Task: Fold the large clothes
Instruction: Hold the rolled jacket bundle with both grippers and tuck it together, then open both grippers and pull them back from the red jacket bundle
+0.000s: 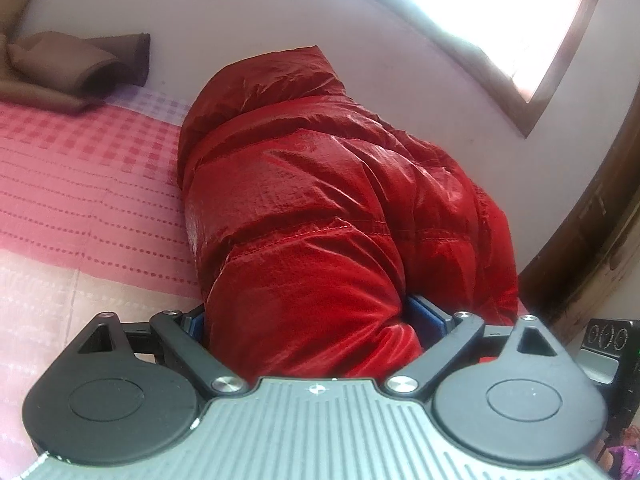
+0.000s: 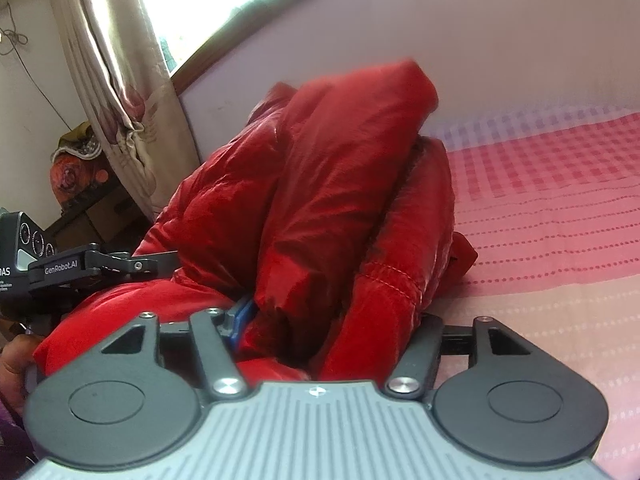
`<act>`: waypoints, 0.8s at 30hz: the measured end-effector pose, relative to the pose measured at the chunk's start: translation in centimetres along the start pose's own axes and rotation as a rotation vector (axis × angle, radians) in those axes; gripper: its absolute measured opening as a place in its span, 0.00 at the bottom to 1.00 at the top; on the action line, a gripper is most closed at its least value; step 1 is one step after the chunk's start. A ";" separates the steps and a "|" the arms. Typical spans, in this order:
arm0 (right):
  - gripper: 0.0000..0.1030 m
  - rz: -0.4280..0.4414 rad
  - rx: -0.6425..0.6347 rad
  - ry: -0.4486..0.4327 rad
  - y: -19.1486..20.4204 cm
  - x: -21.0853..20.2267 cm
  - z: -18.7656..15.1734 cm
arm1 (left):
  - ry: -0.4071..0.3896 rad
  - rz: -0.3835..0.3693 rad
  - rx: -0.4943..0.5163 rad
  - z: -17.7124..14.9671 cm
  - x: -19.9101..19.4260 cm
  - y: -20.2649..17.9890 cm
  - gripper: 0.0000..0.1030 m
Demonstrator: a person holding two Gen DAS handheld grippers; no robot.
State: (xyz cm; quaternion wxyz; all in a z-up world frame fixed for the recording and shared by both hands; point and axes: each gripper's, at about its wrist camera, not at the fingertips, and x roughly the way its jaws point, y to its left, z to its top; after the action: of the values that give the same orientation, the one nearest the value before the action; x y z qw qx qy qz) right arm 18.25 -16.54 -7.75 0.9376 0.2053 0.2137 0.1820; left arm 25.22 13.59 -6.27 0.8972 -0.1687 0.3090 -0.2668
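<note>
A shiny red puffer jacket (image 1: 320, 184) lies bunched on the bed. My left gripper (image 1: 316, 320) is shut on a thick fold of the jacket, which fills the gap between its blue pads (image 1: 426, 314). In the right wrist view the jacket (image 2: 320, 200) rises in a heap, and my right gripper (image 2: 324, 320) is shut on another fold of it. Its left blue pad (image 2: 240, 316) shows; the right one is hidden by fabric. The left gripper's body (image 2: 68, 272) shows at the left of that view.
The bed has a pink checked and dotted sheet (image 1: 80, 184). A brown blanket (image 1: 68, 68) lies at the far left by the wall (image 1: 240, 12). A window (image 1: 500, 12) and dark wooden frame (image 1: 592, 220) are on the right. A curtain (image 2: 116, 92) hangs left.
</note>
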 end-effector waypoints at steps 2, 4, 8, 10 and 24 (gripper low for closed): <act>0.64 -0.009 -0.009 -0.006 0.0 0.0 -0.2 | -0.010 0.017 0.016 -0.1 -0.3 -0.1 0.96; 0.66 -0.015 -0.020 -0.011 0.0 0.1 -0.3 | -0.033 0.061 0.054 -0.3 -0.6 -0.6 1.00; 0.73 -0.029 -0.038 -0.026 0.1 0.0 -0.8 | -0.072 0.117 0.131 -0.5 -1.3 -1.8 1.00; 0.75 -0.036 -0.038 -0.031 0.2 0.0 -0.9 | -0.083 0.136 0.139 -0.6 -1.5 -2.0 1.00; 0.91 -0.109 -0.073 -0.051 1.1 -1.0 -1.1 | -0.193 0.319 0.236 -2.1 -3.4 -5.0 1.00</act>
State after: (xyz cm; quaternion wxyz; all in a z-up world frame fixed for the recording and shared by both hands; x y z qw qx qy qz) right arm 16.68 -15.74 -7.82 0.9582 0.1633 0.1938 0.1329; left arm 19.73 11.31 -3.94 0.9670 -0.0362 0.2108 -0.1385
